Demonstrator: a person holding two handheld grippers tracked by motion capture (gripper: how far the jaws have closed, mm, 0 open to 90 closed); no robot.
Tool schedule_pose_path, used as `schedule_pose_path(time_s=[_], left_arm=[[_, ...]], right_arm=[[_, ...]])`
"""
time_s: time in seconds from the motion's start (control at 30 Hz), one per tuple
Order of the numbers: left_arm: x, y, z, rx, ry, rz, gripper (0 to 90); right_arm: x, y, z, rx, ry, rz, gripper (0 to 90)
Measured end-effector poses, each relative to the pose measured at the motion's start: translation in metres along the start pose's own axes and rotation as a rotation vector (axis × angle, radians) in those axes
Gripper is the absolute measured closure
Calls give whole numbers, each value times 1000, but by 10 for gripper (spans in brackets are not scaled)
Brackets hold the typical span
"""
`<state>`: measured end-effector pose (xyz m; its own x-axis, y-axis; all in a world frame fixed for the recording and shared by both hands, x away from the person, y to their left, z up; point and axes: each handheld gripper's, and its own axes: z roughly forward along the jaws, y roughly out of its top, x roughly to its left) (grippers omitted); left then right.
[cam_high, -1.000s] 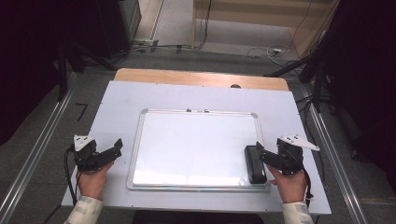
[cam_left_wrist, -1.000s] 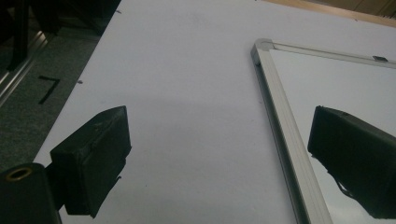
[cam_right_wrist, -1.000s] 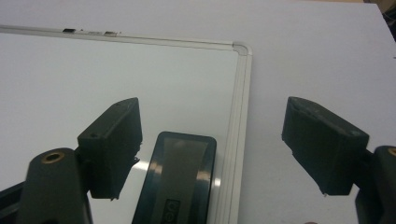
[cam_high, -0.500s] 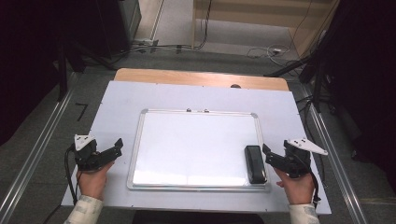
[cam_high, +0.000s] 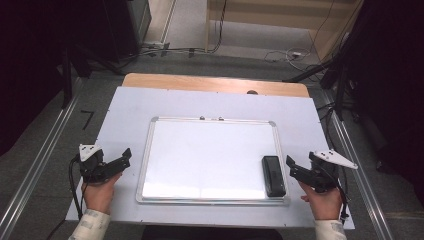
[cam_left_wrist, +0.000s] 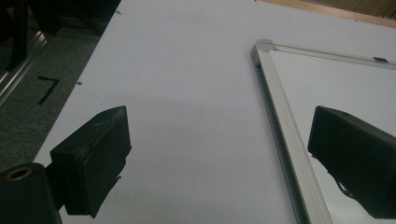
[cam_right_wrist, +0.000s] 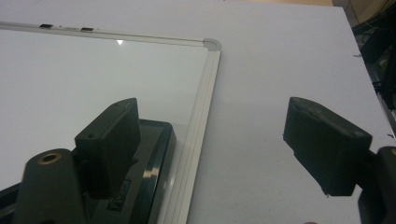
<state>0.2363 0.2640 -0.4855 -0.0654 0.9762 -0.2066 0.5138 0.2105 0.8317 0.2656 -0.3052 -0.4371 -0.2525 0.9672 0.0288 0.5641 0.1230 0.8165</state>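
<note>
Black eraser (cam_high: 273, 175) lies on my whiteboard (cam_high: 210, 155); right gripper (cam_high: 292, 170) just beside it and left gripper (cam_high: 125, 157) both gape empty; eraser's label is unreadable

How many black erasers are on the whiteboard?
1. The black eraser lies at the right edge of the whiteboard, just left of the right tongs. The rest of the board looks bare.

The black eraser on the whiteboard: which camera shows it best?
The high view: the whole eraser lies on the whiteboard near its right edge. The right gripper view catches only part of it, behind a jaw.
</note>
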Motion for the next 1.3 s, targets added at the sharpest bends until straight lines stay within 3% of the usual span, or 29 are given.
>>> schedule_pose_path(time_s=[0.67,1.3], left_arm=[[0,0,0,-1,-2,2,63],[-1,0,0,-1,-3,2,63]], right_arm=[[-17,-8,-3,-1,-33,11,176],[-42,-17,-3,23,-71,36,176]])
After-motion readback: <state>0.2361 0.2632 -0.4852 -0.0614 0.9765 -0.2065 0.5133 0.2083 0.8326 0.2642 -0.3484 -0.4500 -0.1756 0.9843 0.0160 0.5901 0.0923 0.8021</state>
